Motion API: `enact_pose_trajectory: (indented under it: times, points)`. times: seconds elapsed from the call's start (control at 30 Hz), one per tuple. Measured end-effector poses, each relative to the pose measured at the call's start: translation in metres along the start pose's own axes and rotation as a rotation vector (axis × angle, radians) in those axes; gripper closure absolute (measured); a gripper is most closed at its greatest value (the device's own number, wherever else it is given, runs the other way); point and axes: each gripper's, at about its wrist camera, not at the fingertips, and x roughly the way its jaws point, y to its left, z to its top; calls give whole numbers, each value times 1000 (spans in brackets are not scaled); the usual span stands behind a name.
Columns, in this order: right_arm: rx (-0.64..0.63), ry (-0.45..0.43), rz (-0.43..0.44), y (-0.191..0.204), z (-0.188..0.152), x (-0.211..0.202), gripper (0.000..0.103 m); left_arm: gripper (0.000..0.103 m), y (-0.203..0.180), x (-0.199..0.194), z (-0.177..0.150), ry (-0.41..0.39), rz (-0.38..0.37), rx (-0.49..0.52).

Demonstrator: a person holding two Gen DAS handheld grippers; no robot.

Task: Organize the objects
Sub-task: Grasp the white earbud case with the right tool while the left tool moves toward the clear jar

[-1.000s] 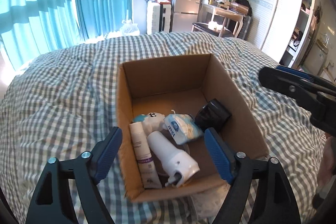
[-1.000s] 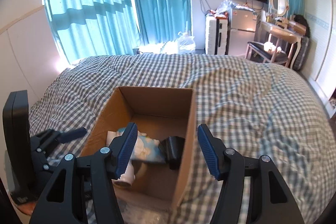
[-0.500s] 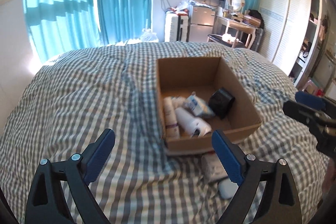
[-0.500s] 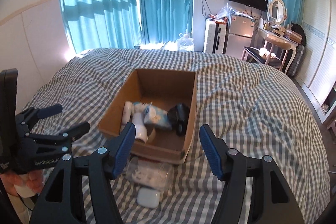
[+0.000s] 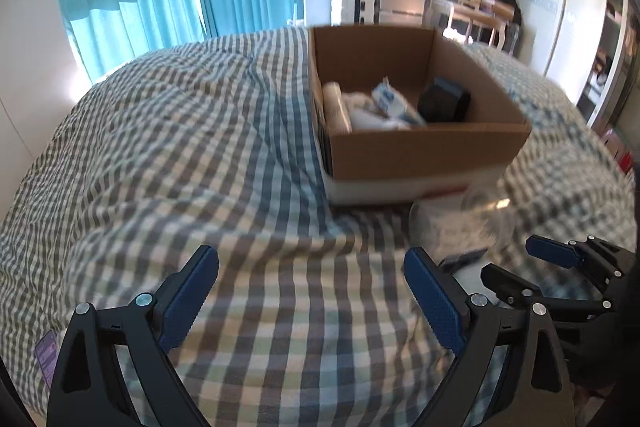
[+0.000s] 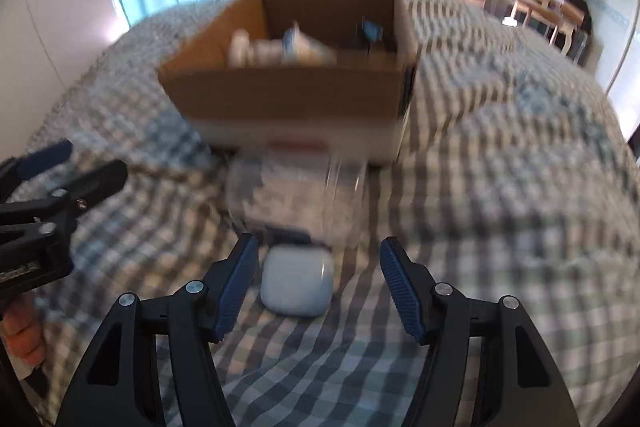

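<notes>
Right hand-held gripper (image 6: 316, 283): we see it apart, straddling the white case (image 6: 297, 279).
Left hand-held gripper (image 5: 312, 301): apart, empty, over the bed (image 5: 168, 155).
Box (image 5: 424, 155): beyond.

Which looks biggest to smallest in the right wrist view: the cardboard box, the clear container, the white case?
1. cardboard box
2. clear container
3. white case
The case lies nearest the camera, so its real size may be smaller still than it appears.

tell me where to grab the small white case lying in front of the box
Probably pinch the white case across its two side faces, coming down from above: it lies flat on the checked quilt, and the open right gripper already straddles it.
</notes>
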Motion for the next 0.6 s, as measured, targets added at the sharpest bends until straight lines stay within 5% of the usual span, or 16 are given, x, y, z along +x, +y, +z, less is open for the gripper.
enact_pose_trajectory:
  times: [0.33, 0.43, 0.6]
  points:
    - [-53, 82, -24, 13, -7, 39, 40, 7, 7, 23, -13, 89, 21, -44]
    - [-79, 96, -16, 18, -10, 44, 50, 7, 7, 22, -14, 91, 28, -40]
    - [-67, 105, -15, 14, -12, 46, 52, 7, 5, 24, -13, 99, 44, -31]
